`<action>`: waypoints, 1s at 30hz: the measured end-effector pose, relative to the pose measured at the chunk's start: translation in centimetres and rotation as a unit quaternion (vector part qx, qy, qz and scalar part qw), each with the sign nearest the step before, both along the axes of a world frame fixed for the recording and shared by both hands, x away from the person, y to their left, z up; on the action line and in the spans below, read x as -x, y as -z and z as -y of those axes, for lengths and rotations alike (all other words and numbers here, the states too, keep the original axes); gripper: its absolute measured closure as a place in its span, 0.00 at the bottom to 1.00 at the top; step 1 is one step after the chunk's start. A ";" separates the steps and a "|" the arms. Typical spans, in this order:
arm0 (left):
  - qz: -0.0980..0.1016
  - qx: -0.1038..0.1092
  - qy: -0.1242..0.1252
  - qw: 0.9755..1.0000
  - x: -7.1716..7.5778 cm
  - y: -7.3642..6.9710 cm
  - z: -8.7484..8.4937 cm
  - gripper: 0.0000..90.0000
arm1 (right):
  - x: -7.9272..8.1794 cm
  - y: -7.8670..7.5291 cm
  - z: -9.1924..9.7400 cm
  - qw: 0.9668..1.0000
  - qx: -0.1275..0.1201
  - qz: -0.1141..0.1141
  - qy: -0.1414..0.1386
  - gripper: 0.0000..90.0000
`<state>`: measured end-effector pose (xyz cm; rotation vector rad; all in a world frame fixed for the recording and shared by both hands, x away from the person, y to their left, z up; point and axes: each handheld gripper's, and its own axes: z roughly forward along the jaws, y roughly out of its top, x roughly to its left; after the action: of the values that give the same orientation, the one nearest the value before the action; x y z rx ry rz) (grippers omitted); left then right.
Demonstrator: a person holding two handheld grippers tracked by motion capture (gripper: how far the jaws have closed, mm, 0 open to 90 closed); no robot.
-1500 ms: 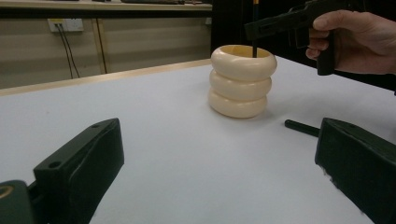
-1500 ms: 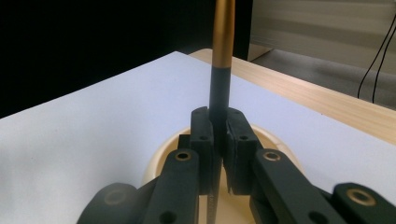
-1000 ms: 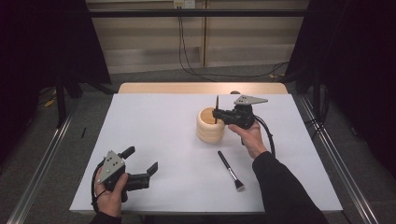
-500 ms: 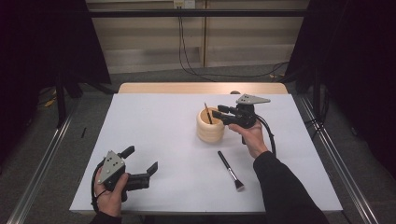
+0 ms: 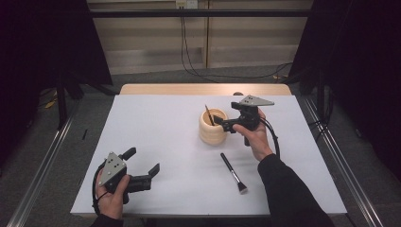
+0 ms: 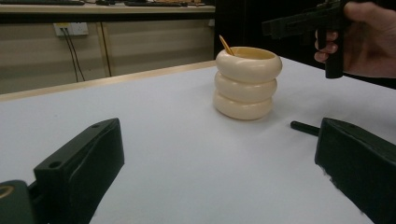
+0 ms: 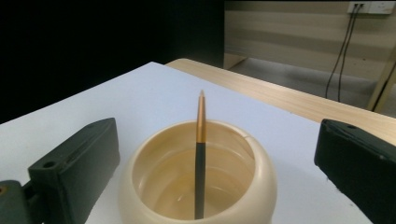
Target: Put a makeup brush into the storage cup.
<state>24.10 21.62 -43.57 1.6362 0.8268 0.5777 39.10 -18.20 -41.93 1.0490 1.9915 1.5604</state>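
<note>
Near the desk's far edge, my right tongs (image 5: pixel 221 124) have just opened, jaws apart over the cream ribbed ceramic cup (image 5: pixel 212 127) holding the black-and-gold pen (image 5: pixel 208 115); withdrawing carelessly could snag it. My left tongs (image 5: pixel 144 163) sit apart, empty.

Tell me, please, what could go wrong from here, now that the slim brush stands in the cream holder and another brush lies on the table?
1. The slim brush leans on the rim of the ribbed holder. The right gripper, its fingers just opened and apart from the brush, hovers close; pulling back carelessly might clip the brush or tip the holder.
2. The flat brush lies beside the person's right forearm, so a sleeve could sweep it away.
</note>
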 end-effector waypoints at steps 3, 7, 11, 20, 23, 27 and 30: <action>0.000 0.002 -0.002 1.000 0.0 0.0 0.0 0.02 | 0.3 -0.3 0.2 1.000 -0.006 -0.003 -0.001 0.00; 0.001 0.006 0.000 1.000 0.0 0.0 0.0 0.02 | 0.7 -0.6 0.6 1.000 -0.003 0.007 0.013 0.00; -0.003 0.008 0.002 1.000 0.0 0.0 0.0 0.02 | 1.4 -0.3 0.9 0.999 0.006 0.024 0.043 0.00; -0.003 0.009 0.002 1.000 0.2 0.0 -0.1 0.01 | 2.8 0.0 2.3 0.999 -0.005 0.026 0.042 0.00; 0.000 0.003 0.003 1.000 0.2 -0.1 -0.1 0.01 | 3.4 -0.2 2.8 0.998 -0.014 0.026 0.050 0.01; -0.004 0.003 0.003 1.000 0.2 0.0 0.0 0.01 | 4.5 -0.2 3.6 0.998 -0.007 0.028 0.052 0.00; 0.000 0.001 0.008 1.000 0.3 -0.1 0.1 0.01 | 5.2 -0.3 4.2 0.998 -0.005 0.034 0.059 0.00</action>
<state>23.83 21.52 -43.46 1.6399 0.8131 0.5648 33.88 -22.39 -41.61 1.0824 1.8454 1.5246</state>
